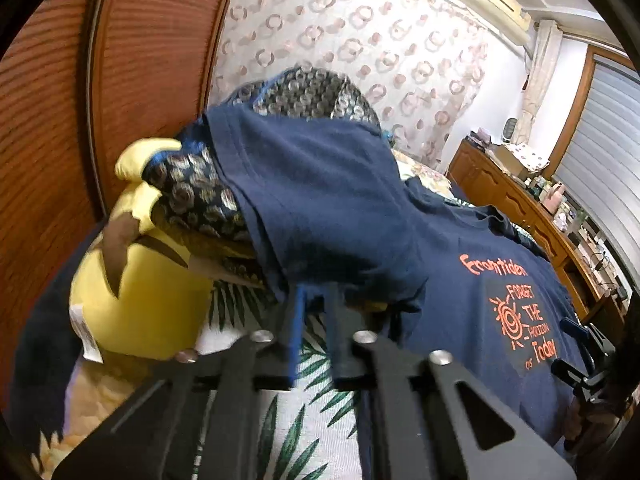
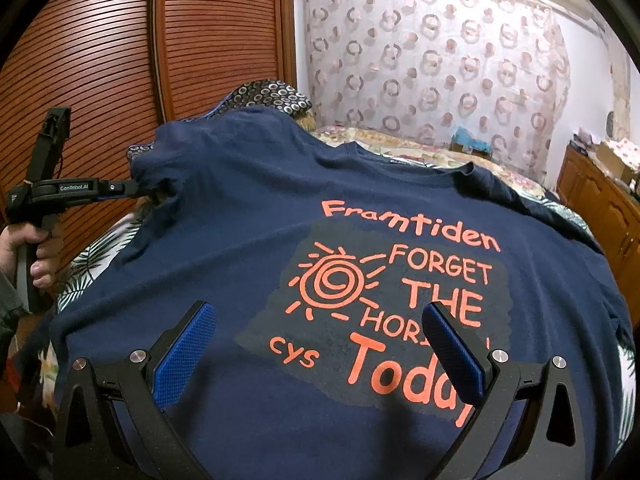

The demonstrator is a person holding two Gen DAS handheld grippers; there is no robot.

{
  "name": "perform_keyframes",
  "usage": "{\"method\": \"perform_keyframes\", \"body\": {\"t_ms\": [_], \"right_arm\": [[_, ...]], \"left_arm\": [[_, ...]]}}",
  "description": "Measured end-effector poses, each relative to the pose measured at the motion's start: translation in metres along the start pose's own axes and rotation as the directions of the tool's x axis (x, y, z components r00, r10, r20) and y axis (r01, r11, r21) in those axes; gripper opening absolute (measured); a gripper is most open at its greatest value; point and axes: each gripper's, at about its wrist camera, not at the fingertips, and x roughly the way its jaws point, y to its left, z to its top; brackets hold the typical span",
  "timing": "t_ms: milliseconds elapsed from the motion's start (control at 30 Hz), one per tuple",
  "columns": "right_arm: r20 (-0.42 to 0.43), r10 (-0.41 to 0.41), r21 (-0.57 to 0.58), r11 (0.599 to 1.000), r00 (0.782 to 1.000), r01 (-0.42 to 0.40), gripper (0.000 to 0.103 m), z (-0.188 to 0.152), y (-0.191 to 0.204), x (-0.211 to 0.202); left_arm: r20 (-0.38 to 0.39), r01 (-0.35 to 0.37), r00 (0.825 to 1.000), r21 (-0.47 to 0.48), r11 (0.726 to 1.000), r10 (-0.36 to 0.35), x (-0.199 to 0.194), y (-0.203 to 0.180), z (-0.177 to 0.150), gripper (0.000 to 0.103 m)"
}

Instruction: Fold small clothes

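The navy T-shirt (image 2: pixel 248 216) lies print-up on the leaf-patterned bedspread (image 1: pixel 316 436), collar at the far end and hem near, so its long axis runs near to far. Its left sleeve (image 1: pixel 312 184) is draped up over a patterned cushion (image 1: pixel 192 196) beside a yellow plush toy (image 1: pixel 140 300).

The left gripper (image 1: pixel 316 300) is clenched on the edge of that sleeve. The right gripper (image 2: pixel 320 344) hovers over the chest print with jaws spread wide and nothing between them.

Risks, as judged:
- The grip takes only a thin margin of cloth, so a brisk pull may let it slip free.
- Drawing the sleeve across may drag the cushion or toy along.
- With the right side unpinned, the whole shirt may slide and the fold go crooked.
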Motion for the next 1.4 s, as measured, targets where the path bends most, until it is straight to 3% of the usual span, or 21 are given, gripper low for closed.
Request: {"method": "perform_keyframes", "body": {"t_ms": [333, 500, 567, 667, 800, 900, 933, 1000, 1033, 1067, 1100, 1267, 1400], "right_arm": [[0.010, 0.003, 0.004, 1.000, 1.000, -0.003, 0.103, -0.005, 0.006, 0.001], [0.012, 0.006, 0.005, 1.000, 1.000, -0.006, 0.103, -0.008, 0.007, 0.001], [0.014, 0.007, 0.005, 1.000, 1.000, -0.007, 0.103, -0.009, 0.007, 0.001], [0.012, 0.006, 0.005, 1.000, 1.000, -0.006, 0.103, -0.010, 0.007, 0.001], [0.012, 0.008, 0.006, 1.000, 1.000, -0.008, 0.103, -0.011, 0.007, 0.000], [0.012, 0.010, 0.007, 1.000, 1.000, -0.010, 0.103, -0.011, 0.006, -0.001], [0.013, 0.010, 0.008, 1.000, 1.000, -0.010, 0.103, -0.011, 0.006, -0.001], [0.015, 0.012, 0.010, 1.000, 1.000, -0.012, 0.103, -0.012, 0.006, -0.001], [0.015, 0.013, 0.011, 1.000, 1.000, -0.013, 0.103, -0.012, 0.006, -0.001], [0.015, 0.014, 0.011, 1.000, 1.000, -0.014, 0.103, -0.012, 0.005, -0.002], [0.016, 0.014, 0.012, 1.000, 1.000, -0.014, 0.103, -0.012, 0.006, -0.002], [0.017, 0.018, 0.010, 1.000, 1.000, -0.018, 0.103, -0.013, 0.005, -0.002], [0.019, 0.020, 0.016, 1.000, 1.000, -0.020, 0.103, -0.013, 0.004, -0.002]], "left_arm": [[0.044, 0.006, 0.999, -0.007, 1.000, -0.005, -0.015, 0.003, 0.004, 0.004], [0.069, -0.057, 0.996, -0.009, 0.998, 0.058, -0.018, 0.004, 0.003, 0.005], [0.050, -0.077, 0.996, -0.043, 0.996, 0.079, -0.014, 0.010, 0.003, 0.038], [0.025, -0.010, 1.000, -0.105, 0.994, 0.013, -0.007, 0.020, 0.000, 0.062], [0.011, -0.008, 1.000, -0.115, 0.993, 0.009, 0.003, 0.020, -0.005, 0.067], [-0.022, 0.051, 0.998, -0.134, 0.990, -0.054, 0.015, 0.019, -0.005, 0.065], [-0.036, 0.080, 0.996, -0.142, 0.987, -0.086, 0.018, 0.019, -0.006, 0.059], [-0.054, 0.135, 0.988, -0.156, 0.979, -0.145, 0.024, 0.018, -0.008, 0.045], [-0.053, 0.145, 0.986, -0.160, 0.976, -0.155, 0.025, 0.017, -0.009, 0.026], [-0.050, 0.143, 0.987, -0.158, 0.977, -0.153, 0.024, 0.017, -0.010, 0.015], [-0.040, 0.143, 0.988, -0.152, 0.978, -0.151, 0.022, 0.016, -0.011, 0.011], [0.070, 0.113, 0.992, -0.068, 0.991, -0.109, -0.008, -0.002, -0.004, 0.007], [0.091, 0.102, 0.990, 0.051, 0.993, -0.107, -0.018, -0.038, 0.012, 0.007]]}}
